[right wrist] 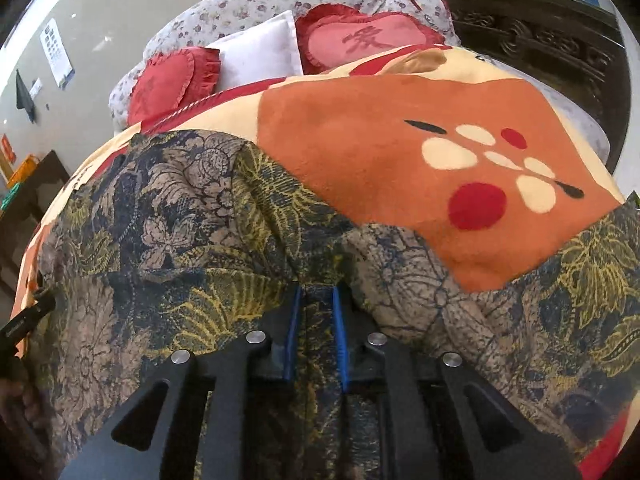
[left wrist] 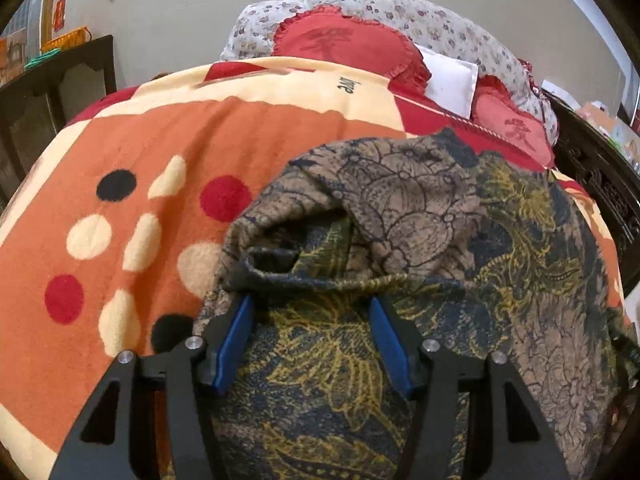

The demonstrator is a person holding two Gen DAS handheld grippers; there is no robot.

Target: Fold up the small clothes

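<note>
A floral garment in brown, navy and yellow lies spread on an orange spotted blanket. My left gripper stands open and wide over its near part. Both blue pads touch a rolled hem that runs across the tips. In the right wrist view the same garment covers the left and the front. My right gripper has its pads only a little apart, with a ridge of the cloth standing between them. The pads do not visibly squeeze it. A black part of the other gripper shows at the left edge.
The blanket covers a bed. Red heart pillows, a white pillow and a flowered quilt sit at its far end. Dark carved wood borders the right side and a dark cabinet the left.
</note>
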